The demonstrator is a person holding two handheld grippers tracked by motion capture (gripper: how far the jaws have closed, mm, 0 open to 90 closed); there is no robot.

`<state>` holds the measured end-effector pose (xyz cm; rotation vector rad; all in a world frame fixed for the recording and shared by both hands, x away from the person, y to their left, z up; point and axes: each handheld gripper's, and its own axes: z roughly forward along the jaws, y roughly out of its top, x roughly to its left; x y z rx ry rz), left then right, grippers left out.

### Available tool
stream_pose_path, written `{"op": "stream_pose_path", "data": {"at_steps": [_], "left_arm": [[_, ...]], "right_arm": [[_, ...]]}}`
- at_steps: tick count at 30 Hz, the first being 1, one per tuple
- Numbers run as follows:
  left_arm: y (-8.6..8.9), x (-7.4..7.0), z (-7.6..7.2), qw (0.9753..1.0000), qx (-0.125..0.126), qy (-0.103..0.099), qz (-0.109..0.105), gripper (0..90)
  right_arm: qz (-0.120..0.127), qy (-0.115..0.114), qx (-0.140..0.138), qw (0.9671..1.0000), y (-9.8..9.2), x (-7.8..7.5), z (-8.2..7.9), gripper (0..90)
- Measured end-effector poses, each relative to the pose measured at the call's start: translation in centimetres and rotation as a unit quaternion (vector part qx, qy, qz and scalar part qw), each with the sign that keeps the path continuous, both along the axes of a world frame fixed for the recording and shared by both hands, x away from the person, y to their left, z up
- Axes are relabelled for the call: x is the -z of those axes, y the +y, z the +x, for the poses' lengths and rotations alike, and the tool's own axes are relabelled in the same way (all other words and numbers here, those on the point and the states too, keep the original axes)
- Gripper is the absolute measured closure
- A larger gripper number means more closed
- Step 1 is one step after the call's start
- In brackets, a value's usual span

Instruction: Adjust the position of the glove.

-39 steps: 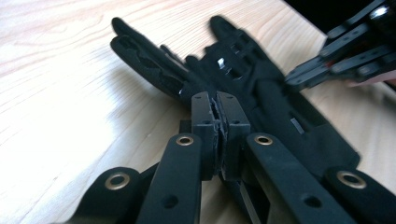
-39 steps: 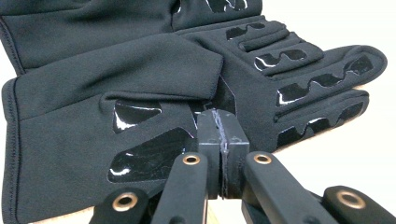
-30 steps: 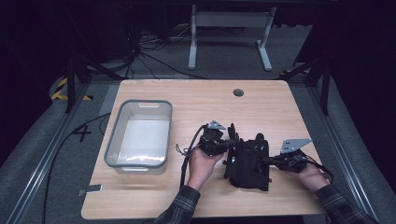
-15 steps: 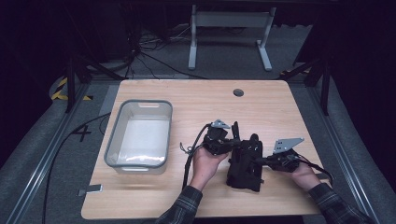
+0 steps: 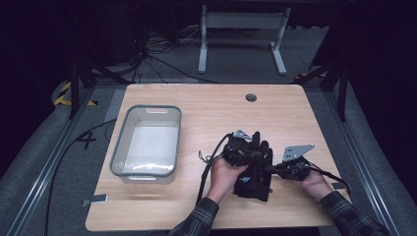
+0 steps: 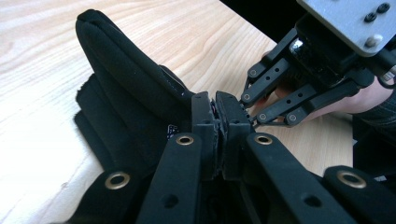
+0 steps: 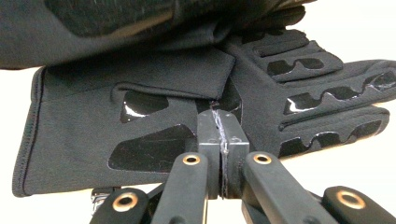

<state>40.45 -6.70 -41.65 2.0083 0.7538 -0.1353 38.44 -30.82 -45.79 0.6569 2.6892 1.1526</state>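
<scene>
Both grippers, left (image 5: pixel 244 147) & right (image 5: pixel 276 168), jaws clenched on gloves (image 5: pixel 255 172), prob. near table (image 5: pixel 206 103) front edge.

The gloves (image 5: pixel 254 173) pinched between the two claws are black, matte fabric with glossy black patches and wavy glossy bars along the fingers, seen just beyond the right claw (image 7: pixel 222 122). Both claws are black with brass-coloured rivets; the left claw (image 6: pixel 216 111) has the same look, and the plate on the right one is pale grey with dark screws. The bench (image 5: pixel 206 105) under them is light wood grain. Well to the left of the left claw sits a translucent grey tub (image 5: pixel 121 147). The person's sleeves (image 5: pixel 199 221) are a dark plaid.
</scene>
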Motion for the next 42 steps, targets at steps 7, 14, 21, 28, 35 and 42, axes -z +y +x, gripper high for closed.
{"op": "stream_pose_path", "data": {"at_steps": [7, 14, 21, 28, 35, 42], "left_arm": [[-0.7, 0.6, -0.1, 0.9999, 0.010, 0.005, 0.009, 87.4], [-1.4, 0.9, -0.1, 0.9998, 0.012, 0.008, 0.010, 87.4], [-2.4, 1.2, -0.2, 0.9997, 0.018, 0.010, 0.011, 87.4], [-3.6, 1.8, -0.1, 0.9993, 0.026, 0.013, 0.022, 87.3], [-4.4, 2.7, -0.1, 0.9991, 0.035, 0.014, 0.021, 83.9], [-3.0, 0.9, -0.7, 0.9991, 0.036, -0.020, 0.011, 80.1]], "right_arm": [[0.006, -0.010, 0.010, 0.9999, -1.0, -0.7, -0.3, 85.2], [0.004, -0.007, 0.035, 0.9994, -3.2, -0.7, -0.2, 88.2], [-0.007, 0.005, 0.030, 0.9995, -2.8, 0.1, 0.0, 90.0], [-0.005, 0.003, 0.024, 0.9997, -2.4, 0.2, -0.1, 90.0], [-0.006, 0.001, 0.021, 0.9998, -2.4, 0.2, -0.1, 90.0], [-0.001, -0.005, 0.035, 0.9994, -3.4, -0.3, -0.1, 89.9]]}}
